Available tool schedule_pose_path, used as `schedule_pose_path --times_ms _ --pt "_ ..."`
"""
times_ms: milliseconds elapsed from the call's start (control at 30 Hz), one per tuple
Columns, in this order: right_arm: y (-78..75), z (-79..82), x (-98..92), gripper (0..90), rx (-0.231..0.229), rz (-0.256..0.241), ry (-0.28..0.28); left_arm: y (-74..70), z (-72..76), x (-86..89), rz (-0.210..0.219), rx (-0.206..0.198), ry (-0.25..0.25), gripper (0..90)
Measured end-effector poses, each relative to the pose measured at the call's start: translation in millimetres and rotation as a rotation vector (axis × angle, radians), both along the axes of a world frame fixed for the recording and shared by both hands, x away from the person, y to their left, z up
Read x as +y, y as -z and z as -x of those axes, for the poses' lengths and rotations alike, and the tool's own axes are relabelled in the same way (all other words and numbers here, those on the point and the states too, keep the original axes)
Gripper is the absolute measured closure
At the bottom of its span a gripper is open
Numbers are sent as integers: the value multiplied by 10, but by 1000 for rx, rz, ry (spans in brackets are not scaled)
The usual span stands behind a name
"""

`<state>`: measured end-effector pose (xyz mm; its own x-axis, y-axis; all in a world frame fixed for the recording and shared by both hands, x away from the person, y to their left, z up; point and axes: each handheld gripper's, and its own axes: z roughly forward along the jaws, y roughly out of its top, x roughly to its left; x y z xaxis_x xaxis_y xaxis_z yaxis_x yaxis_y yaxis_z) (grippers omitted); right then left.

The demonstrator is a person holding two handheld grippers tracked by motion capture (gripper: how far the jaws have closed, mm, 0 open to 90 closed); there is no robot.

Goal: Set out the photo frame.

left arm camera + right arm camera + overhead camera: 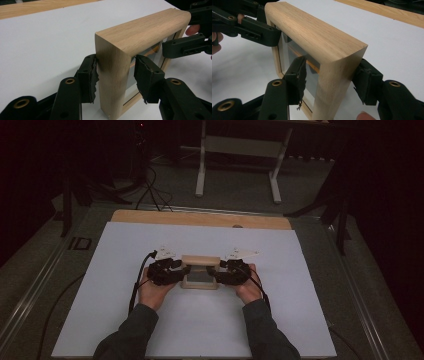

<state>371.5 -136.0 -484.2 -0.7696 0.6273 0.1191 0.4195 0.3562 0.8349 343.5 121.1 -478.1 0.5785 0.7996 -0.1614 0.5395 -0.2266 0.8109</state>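
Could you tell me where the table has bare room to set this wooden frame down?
The white sheet lies bare left of the left gripper, right of the right gripper, and beyond the wooden frame. It is crowded only around the frame, between both grippers.

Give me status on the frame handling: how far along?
Done: both grippers are at the wooden frame, which stands upright on the white sheet. In hand: the left gripper straddles one side post and the right gripper the other, fingers at the wood. Left: it looks unlifted; any move remains.
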Motion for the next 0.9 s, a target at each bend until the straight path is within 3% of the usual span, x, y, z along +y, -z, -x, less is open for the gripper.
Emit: schedule_pose_path --times_ms 233,333,567,700,833,900 --pt "-3 -31 -11 460 11 2 6 6 -6 -34 -11 5 -11 540" --pt "7 -56 -27 466 18 5 21 35 -12 -60 -40 25 -30 605" --pt "5 -67 -43 477 16 2 5 46 -27 -54 -31 30 -28 594" --pt "5 -63 -45 484 15 2 2 56 -51 -27 -8 39 -17 579" --pt "2 -59 -49 482 10 13 -4 72 -109 14 79 47 2 522" --pt "2 -58 -51 482 9 14 -5 70 -141 20 92 39 13 496"
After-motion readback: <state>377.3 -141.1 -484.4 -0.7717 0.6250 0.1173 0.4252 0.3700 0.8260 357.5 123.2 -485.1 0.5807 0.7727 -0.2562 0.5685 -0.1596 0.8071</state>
